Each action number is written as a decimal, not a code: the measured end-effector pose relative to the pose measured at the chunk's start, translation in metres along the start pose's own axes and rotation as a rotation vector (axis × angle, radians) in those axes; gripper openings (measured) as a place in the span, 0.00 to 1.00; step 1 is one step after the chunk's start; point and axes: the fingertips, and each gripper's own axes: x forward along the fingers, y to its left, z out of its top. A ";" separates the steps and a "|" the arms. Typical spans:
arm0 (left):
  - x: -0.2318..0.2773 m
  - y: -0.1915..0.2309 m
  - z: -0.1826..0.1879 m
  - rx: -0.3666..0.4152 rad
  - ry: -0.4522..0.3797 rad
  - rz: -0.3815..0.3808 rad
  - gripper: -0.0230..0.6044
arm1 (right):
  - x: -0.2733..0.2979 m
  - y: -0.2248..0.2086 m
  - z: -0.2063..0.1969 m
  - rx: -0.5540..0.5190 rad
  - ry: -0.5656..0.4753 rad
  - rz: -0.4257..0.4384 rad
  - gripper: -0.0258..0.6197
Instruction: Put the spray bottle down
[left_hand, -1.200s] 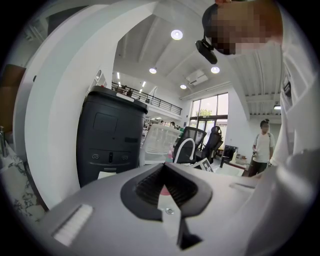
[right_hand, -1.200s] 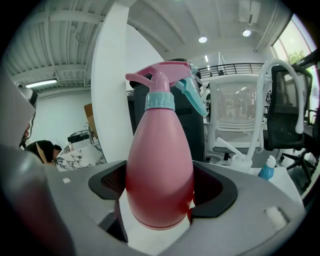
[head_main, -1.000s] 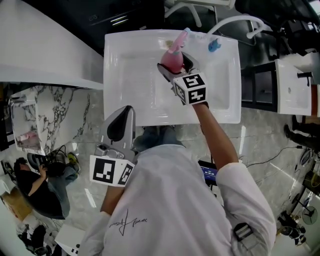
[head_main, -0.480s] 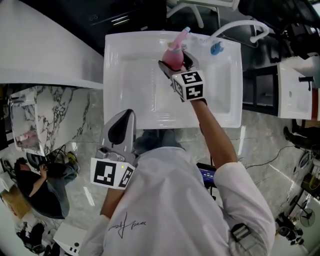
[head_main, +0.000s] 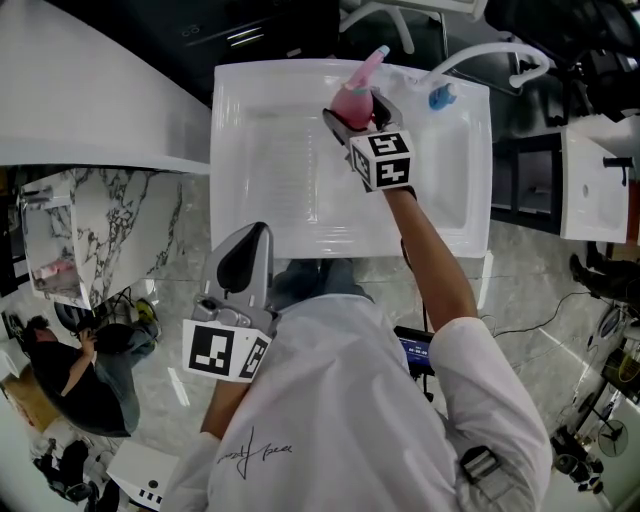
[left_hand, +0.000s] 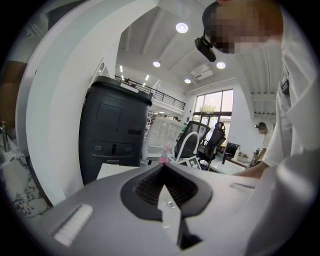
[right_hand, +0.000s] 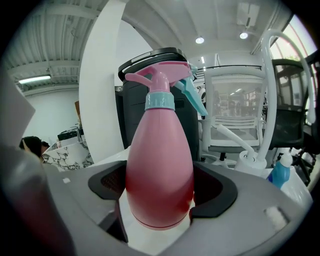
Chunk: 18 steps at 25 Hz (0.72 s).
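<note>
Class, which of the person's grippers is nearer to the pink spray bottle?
Right. The right gripper grips the pink spray bottle at the far side of the white table; the left gripper, shut and empty, is at the near edge, apart from the bottle.

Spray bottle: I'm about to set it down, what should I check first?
1. Right gripper grip on the spray bottle: ok, jaws closed on its pink body.
2. Bottle upright: ok.
3. Bare white table under it: ok.
4. Base touching the table: cannot tell.
5. Small blue bottle clear of it: ok, apart, to the right.
6. Left gripper out of the way: ok, shut and empty, back at the near edge.
</note>
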 end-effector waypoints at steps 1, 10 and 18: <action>0.000 0.000 -0.001 0.000 0.003 0.000 0.12 | 0.001 -0.001 0.001 -0.007 -0.005 0.000 0.62; -0.003 0.004 -0.011 -0.011 0.035 0.011 0.12 | 0.018 -0.011 -0.001 -0.031 -0.035 -0.011 0.62; -0.006 0.014 -0.019 -0.015 0.062 0.032 0.12 | 0.039 -0.026 -0.010 -0.026 -0.028 -0.056 0.62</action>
